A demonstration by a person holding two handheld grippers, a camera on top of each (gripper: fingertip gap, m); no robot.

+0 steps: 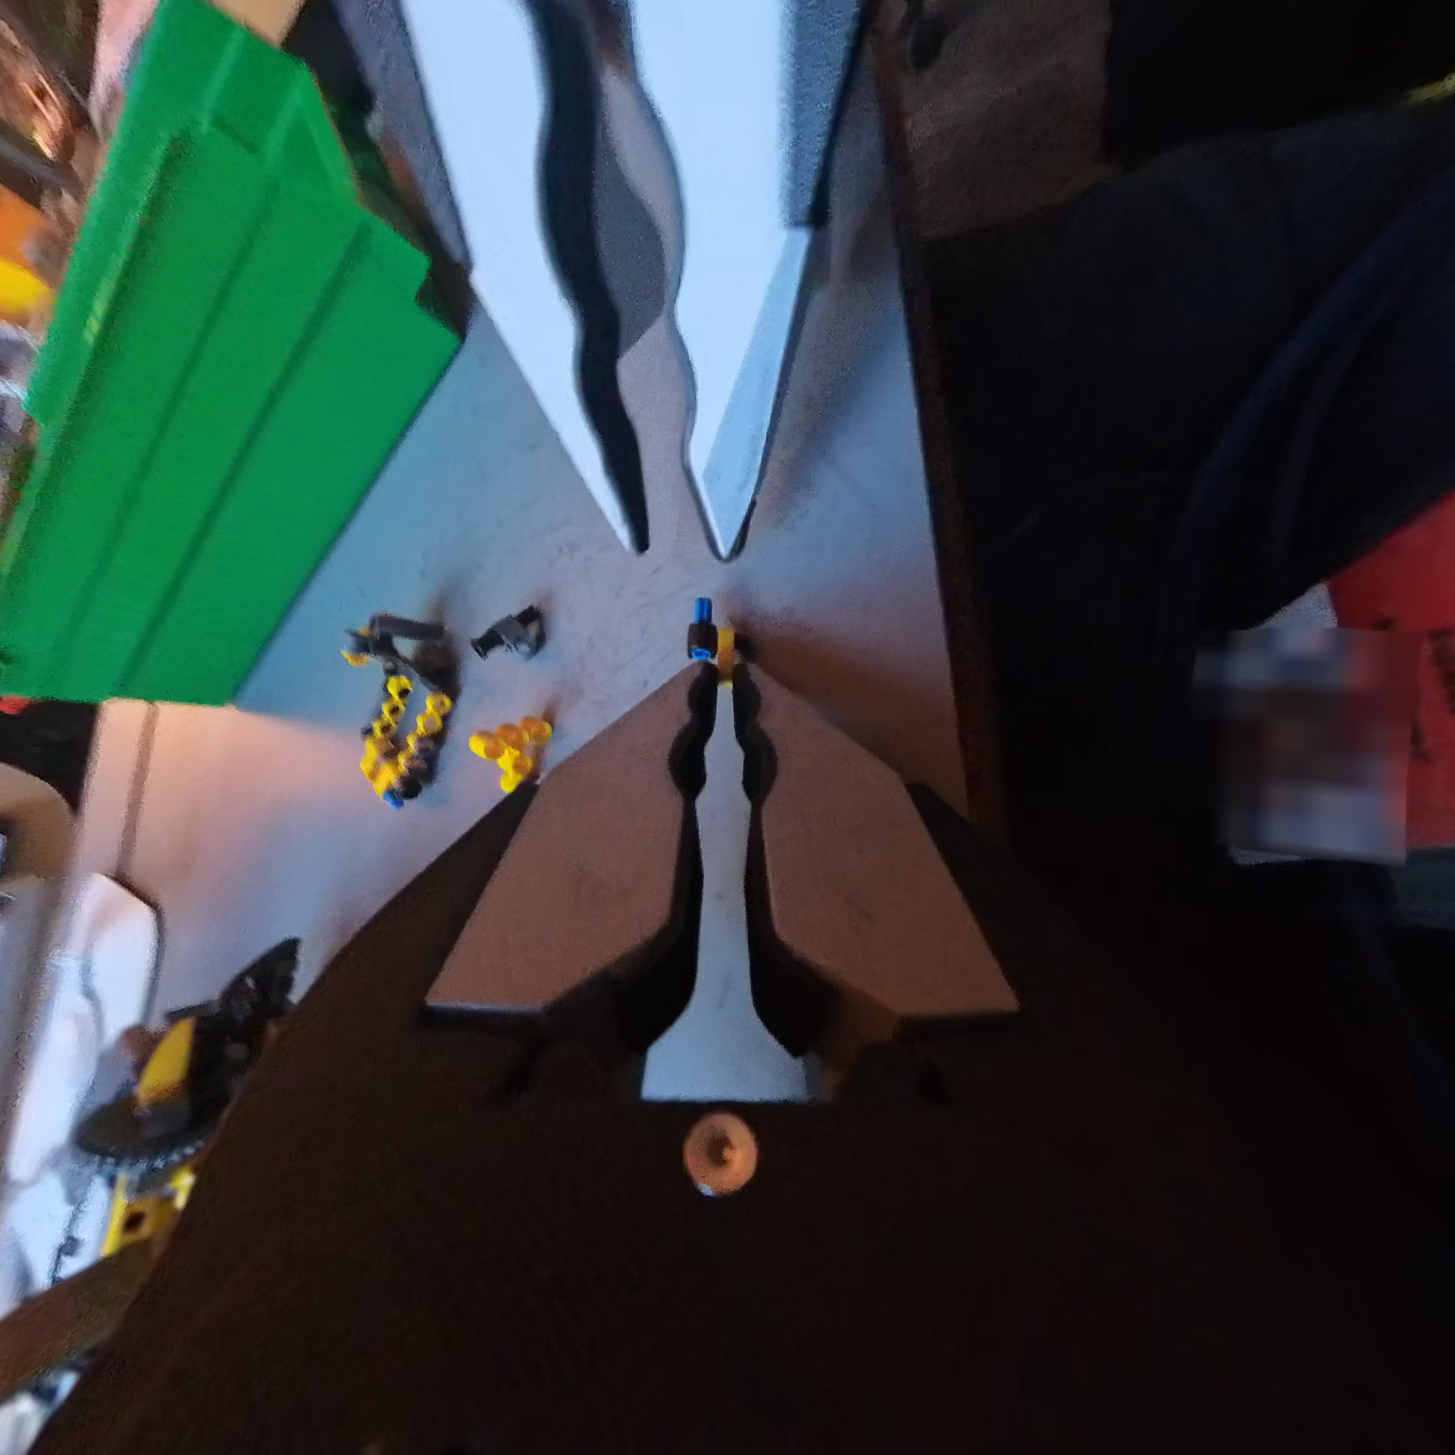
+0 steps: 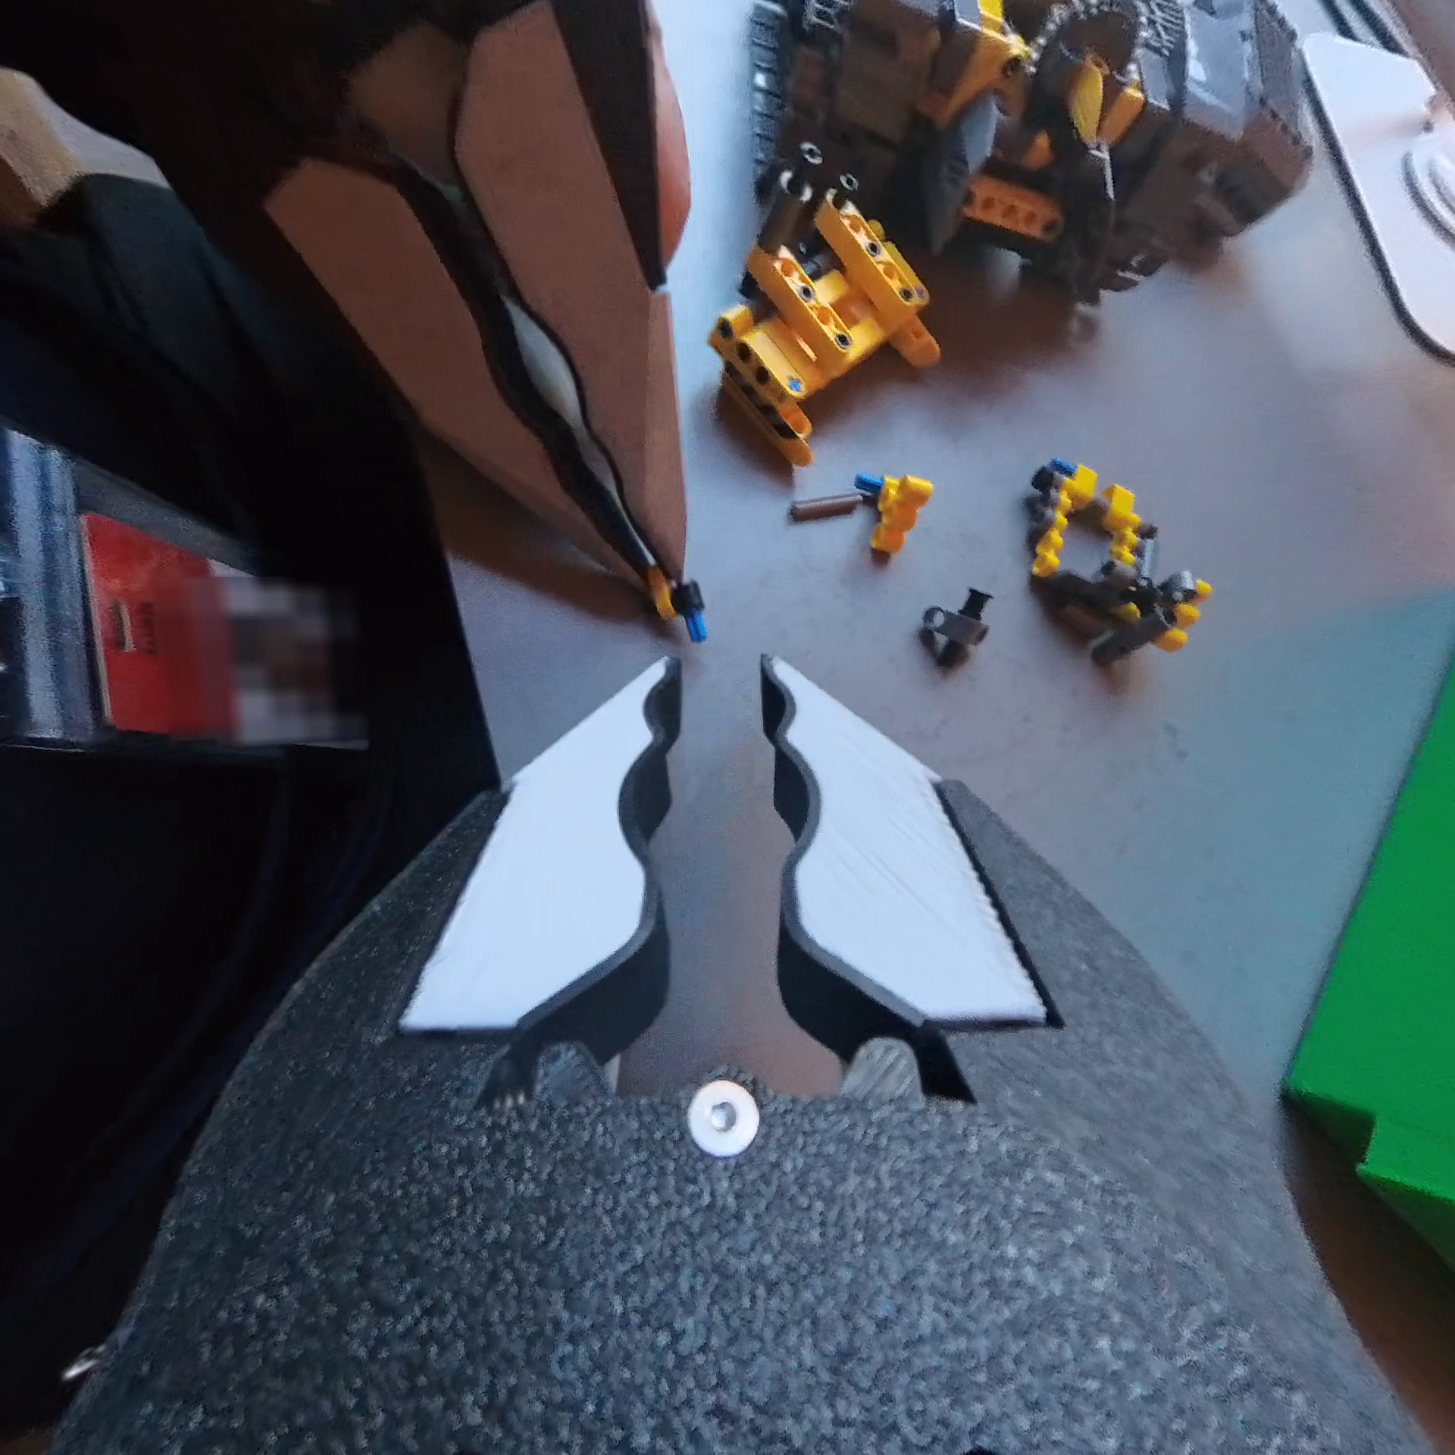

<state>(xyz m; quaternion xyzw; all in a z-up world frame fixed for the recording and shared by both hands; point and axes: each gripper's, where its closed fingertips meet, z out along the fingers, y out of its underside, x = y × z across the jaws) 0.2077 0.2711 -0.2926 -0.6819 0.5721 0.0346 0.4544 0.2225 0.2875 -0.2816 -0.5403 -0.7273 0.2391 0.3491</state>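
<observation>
My left gripper (image 1: 720,669) is shut on a small yellow building piece (image 1: 726,647) that carries a black connector and a blue pin (image 1: 701,628), held at the grey tabletop (image 1: 827,567). The same piece shows in the right wrist view (image 2: 675,596), at the tips of the brown-padded left gripper (image 2: 660,573). My right gripper (image 2: 718,661) is open and empty, its white fingers pointing at the blue pin from a short way off. It faces the left gripper head on in the left wrist view (image 1: 683,549).
Loose parts lie on the table: a yellow and black chain-like assembly (image 2: 1102,567), a small black piece (image 2: 954,626), a small yellow piece with a pin (image 2: 894,508), a yellow beam assembly (image 2: 819,323), a large yellow and dark model (image 2: 1047,118). A green bin (image 1: 212,394) stands beside them. The grippers are tip to tip, or close to it.
</observation>
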